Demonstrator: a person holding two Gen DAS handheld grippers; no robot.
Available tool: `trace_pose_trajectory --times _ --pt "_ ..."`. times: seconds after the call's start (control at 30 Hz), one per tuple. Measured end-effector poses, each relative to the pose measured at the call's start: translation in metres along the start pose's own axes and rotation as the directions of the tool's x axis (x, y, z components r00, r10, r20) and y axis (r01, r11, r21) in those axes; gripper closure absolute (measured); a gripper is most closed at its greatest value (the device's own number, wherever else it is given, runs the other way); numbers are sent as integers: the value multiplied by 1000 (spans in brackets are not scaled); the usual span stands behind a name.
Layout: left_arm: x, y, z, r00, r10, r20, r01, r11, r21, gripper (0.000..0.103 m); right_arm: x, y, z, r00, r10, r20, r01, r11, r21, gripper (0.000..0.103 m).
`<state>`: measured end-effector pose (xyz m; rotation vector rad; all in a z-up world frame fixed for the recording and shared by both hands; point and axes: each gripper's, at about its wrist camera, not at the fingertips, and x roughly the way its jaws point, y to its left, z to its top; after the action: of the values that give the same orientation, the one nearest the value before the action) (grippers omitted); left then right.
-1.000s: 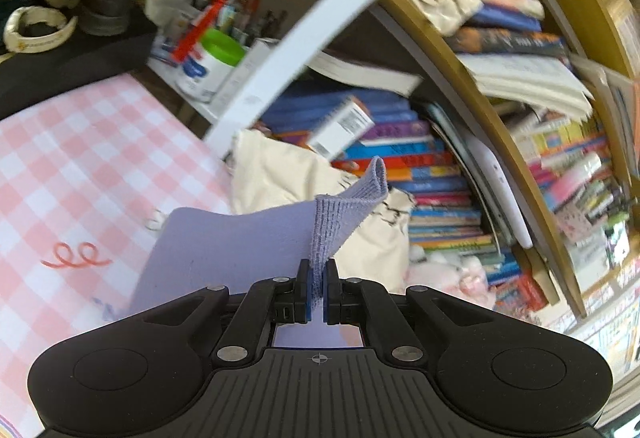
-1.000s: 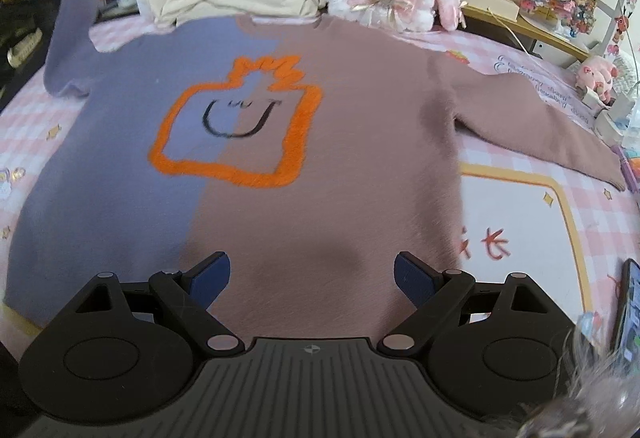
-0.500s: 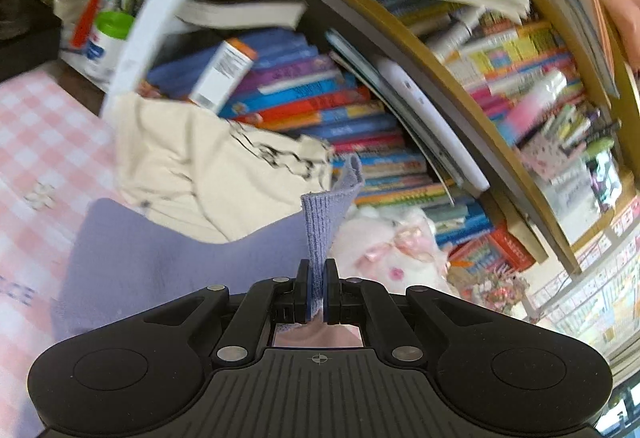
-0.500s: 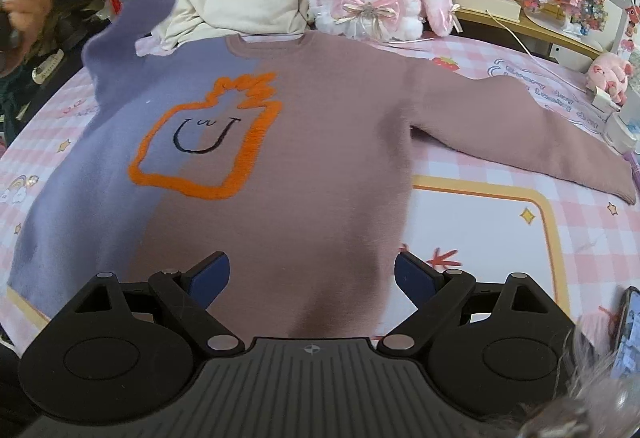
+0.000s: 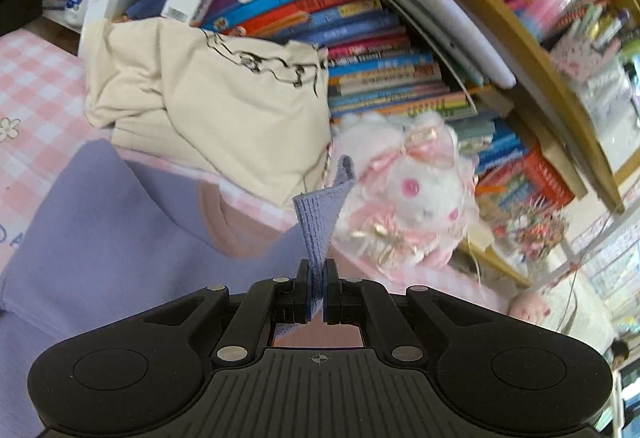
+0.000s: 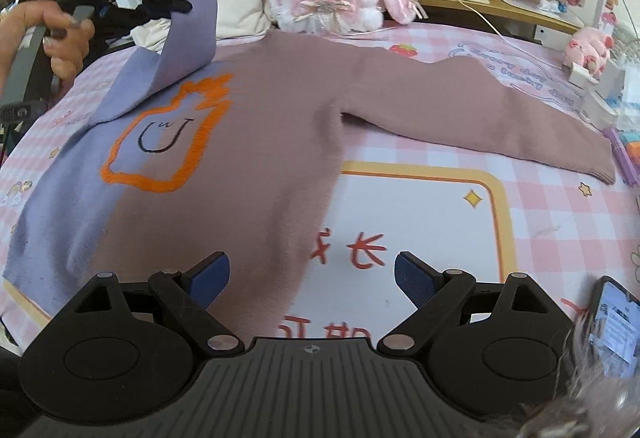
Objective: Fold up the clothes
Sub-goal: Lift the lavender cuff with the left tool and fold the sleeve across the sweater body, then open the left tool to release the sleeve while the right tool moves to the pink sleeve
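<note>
While the left gripper (image 5: 317, 292) pinches the lilac sleeve cuff (image 5: 322, 226) above the sweater (image 6: 248, 158), which lies flat on the pink checked cloth (image 6: 560, 214), the right gripper (image 6: 312, 274) hovers wide open over its hem

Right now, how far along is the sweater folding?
Done: sweater lies flat. In hand: the left claw is shut on the purple cuff, sleeve lifted over the chest. Left: the brown sleeve is unfolded; the right claw is open, empty.

Fuzzy, probably knitted sweater (image 6: 256, 142); ribbed cuff (image 5: 320, 222)
</note>
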<state>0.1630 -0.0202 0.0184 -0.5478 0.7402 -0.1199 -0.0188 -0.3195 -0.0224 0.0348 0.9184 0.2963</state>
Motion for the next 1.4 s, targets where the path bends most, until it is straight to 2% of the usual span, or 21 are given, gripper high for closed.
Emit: trace_pose_trajectory --times 0.1,0.23,0.27,0.37,0.47,0.53,0.57,0.6,0.67,0.77,0.83,0.87,0.9,1.03,1.13,1.2,1.23,1.27,1.3,1.4 --pt "6 -10 -8 999 22 -38 -21 999 39 93 -1 -7 1 1000 2 4 -2 1000 15 13" --pt "1 -19 -14 998 -7 -68 12 997 79 66 -2 -14 3 1000 11 11 -11 999 35 13" --pt "-5 -20 -16 999 -4 -51 9 995 101 62 -2 -16 4 1000 13 13 -14 999 40 13" --pt "-23 -15 -22 999 52 -16 -49 985 163 62 -3 -20 6 1000 22 17 -23 998 52 13" --pt "-47 2 -34 984 180 10 -178 957 228 62 0 -19 7 999 49 11 -49 998 45 17" --pt "-65 16 -45 961 275 33 -274 923 271 62 3 -17 8 998 67 1 -67 997 37 22" --pt "-73 24 -50 945 324 41 -322 903 285 62 5 -17 9 997 75 -5 -75 997 35 30" --pt "-81 35 -56 925 375 51 -373 880 293 62 7 -16 9 996 84 -10 -83 996 33 38" --pt "-96 56 -68 883 465 64 -461 836 297 62 11 -14 10 996 92 -22 -91 995 33 45" --pt "-114 90 -78 822 568 36 -557 792 250 61 16 -12 11 995 98 -35 -96 995 41 46" --pt "-123 110 -84 800 599 11 -587 780 215 61 19 -9 11 994 99 -45 -97 994 42 49" --pt "-125 117 -86 797 604 0 -591 780 204 61 20 -7 12 994 99 -50 -97 994 41 49" --pt "-126 122 -87 799 601 -13 -588 785 198 61 22 -5 11 994 99 -55 -97 994 40 52" --pt "-127 132 -92 825 564 -31 -548 814 194 59 25 5 10 995 76 -59 -76 997 13 57" --pt "-126 137 -92 851 523 -37 -510 842 179 63 27 8 11 997 61 -56 -60 998 18 74" --pt "-126 142 -91 871 488 -45 -476 864 162 76 28 10 11 997 53 -54 -51 998 25 80" --pt "-126 142 -90 877 477 -49 -465 871 156 91 28 11 11 997 50 -54 -49 998 25 85" --pt "-126 141 -90 883 466 -54 -454 878 150 97 28 13 11 997 49 -54 -48 999 24 87" --pt "-126 141 -90 889 455 -58 -443 885 144 98 29 16 11 997 49 -54 -47 999 25 90" --pt "-127 138 -92 885 462 -55 -446 876 183 99 29 23 10 998 43 -55 -42 999 21 92"
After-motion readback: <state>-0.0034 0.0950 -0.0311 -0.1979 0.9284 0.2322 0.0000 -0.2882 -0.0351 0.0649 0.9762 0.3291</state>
